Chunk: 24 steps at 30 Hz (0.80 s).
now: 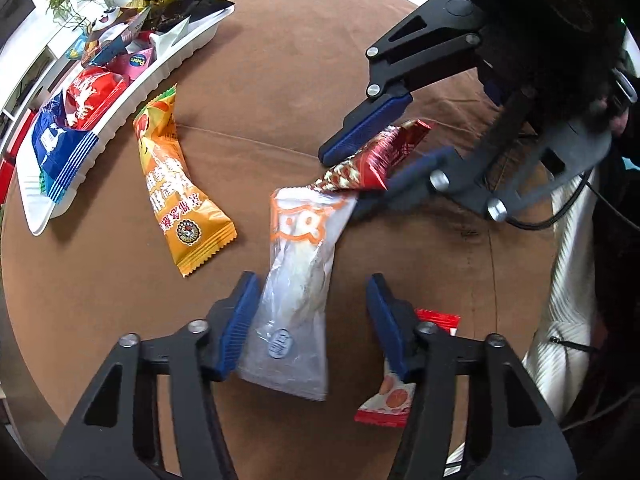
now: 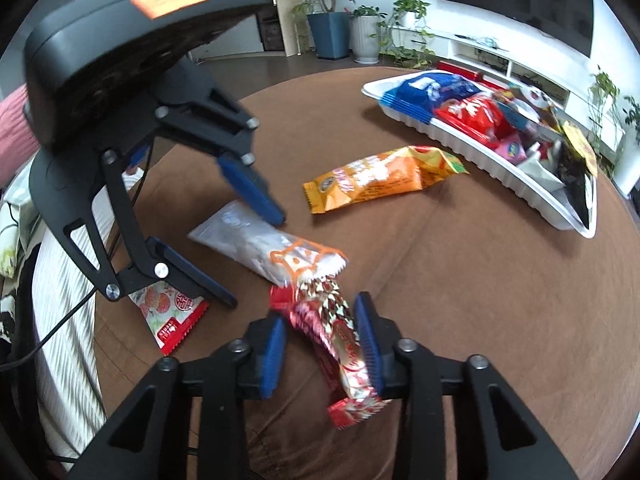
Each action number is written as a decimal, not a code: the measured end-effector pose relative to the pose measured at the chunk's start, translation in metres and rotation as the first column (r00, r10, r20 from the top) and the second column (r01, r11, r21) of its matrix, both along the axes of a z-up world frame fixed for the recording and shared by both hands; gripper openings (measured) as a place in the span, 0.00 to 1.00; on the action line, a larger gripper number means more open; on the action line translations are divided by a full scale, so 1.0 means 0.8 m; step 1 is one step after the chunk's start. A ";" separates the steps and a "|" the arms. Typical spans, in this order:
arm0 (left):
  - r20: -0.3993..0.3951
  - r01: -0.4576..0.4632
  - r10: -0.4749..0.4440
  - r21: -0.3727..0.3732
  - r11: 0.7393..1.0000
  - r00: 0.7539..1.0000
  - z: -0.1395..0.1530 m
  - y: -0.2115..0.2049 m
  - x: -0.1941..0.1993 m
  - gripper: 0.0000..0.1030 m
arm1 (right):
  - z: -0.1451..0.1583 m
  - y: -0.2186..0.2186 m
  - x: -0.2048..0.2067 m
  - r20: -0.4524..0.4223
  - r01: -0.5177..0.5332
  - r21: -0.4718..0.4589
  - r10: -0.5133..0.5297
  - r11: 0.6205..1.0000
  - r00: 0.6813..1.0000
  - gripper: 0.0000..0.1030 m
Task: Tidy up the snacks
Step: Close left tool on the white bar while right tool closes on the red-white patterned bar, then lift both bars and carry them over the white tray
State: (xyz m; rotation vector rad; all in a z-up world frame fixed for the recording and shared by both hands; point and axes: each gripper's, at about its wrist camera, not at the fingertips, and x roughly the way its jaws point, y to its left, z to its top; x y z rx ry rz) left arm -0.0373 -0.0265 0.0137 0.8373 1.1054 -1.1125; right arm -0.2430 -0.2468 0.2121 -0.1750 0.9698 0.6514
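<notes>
Bright, even daylight in both views. Soft shadows under the orange packet (image 1: 182,184) and beside the white tray (image 1: 120,112). Glare on the clear wrapper (image 1: 296,292) and the foil packet (image 2: 340,344). Motion blur on the right gripper (image 1: 352,178). Strong fisheye bending, dark corners.

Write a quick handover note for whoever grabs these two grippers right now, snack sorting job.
Right gripper: shut on the red patterned packet, just above the table.
Left gripper: open, straddling the clear white packet, not gripping.
Done: several snacks sit in the white tray.
Left: tray the red patterned packet, then the clear white packet, the orange packet and the small red-and-white packet.
</notes>
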 end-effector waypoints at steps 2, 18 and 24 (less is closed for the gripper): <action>-0.003 -0.029 0.029 -0.008 1.000 1.000 0.004 -0.002 -0.004 0.30 | 0.000 -0.008 0.000 -0.011 0.018 0.013 -0.018 1.000 1.000 0.23; -0.087 -0.240 0.229 -0.140 0.961 0.970 0.017 0.033 -0.047 0.18 | -0.003 -0.084 0.004 -0.207 0.243 0.313 -0.184 0.918 0.961 0.19; -0.113 -0.281 0.262 -0.219 0.934 0.959 0.036 0.040 -0.050 0.18 | -0.002 -0.109 0.006 -0.267 0.321 0.427 -0.221 0.845 0.938 0.19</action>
